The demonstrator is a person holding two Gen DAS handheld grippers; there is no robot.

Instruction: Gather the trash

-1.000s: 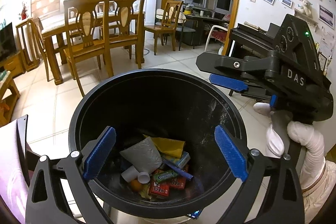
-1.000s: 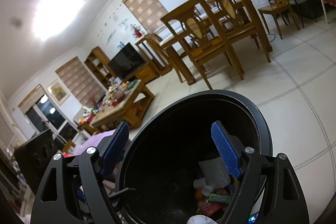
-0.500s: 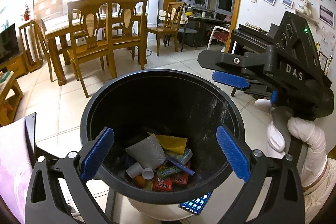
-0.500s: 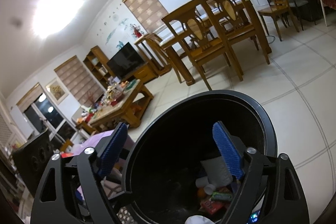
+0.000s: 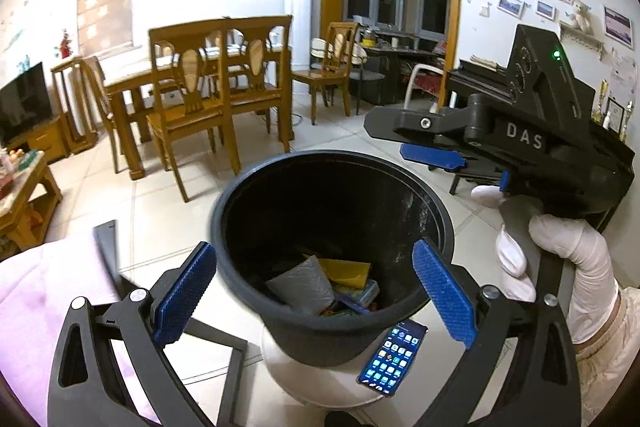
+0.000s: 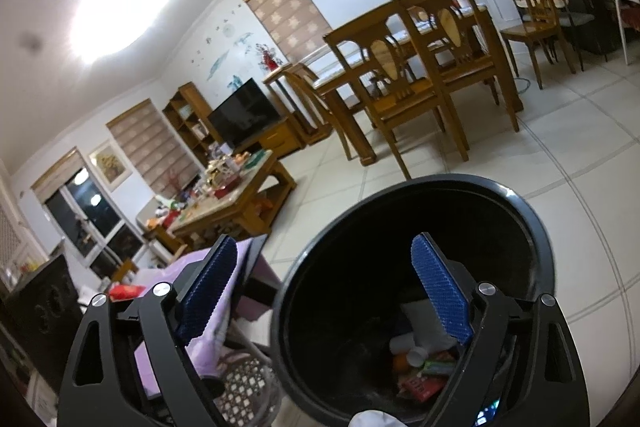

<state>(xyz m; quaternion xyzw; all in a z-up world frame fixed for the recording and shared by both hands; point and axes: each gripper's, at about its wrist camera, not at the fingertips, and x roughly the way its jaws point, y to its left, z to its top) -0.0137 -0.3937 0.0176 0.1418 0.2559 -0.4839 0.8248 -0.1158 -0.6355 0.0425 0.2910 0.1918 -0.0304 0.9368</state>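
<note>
Bin (image 5: 332, 195), black, round, one; stands on the pale tiled floor (image 5: 132, 215). Contents: trash at the bin's bottom, namely one grey wrapper (image 5: 304, 283), one yellow packet (image 5: 348, 271), two small white cups (image 6: 408, 349), one orange ball (image 6: 399, 363), several red and green wrappers, count unclear. Progress, as judged: much trash is already in the bin; what remains outside it cannot be seen.

Left gripper (image 5: 316, 291): one, jaws spread wide, empty, just in front of the bin's near rim. Right gripper (image 6: 324, 287): one, jaws opening, nothing between them, above the bin's rim; gloved hand (image 5: 560, 259) holding it.

Phone (image 5: 392, 355): one, screen lit, beside the bin's base. Chairs beyond the bin: at least four.
</note>
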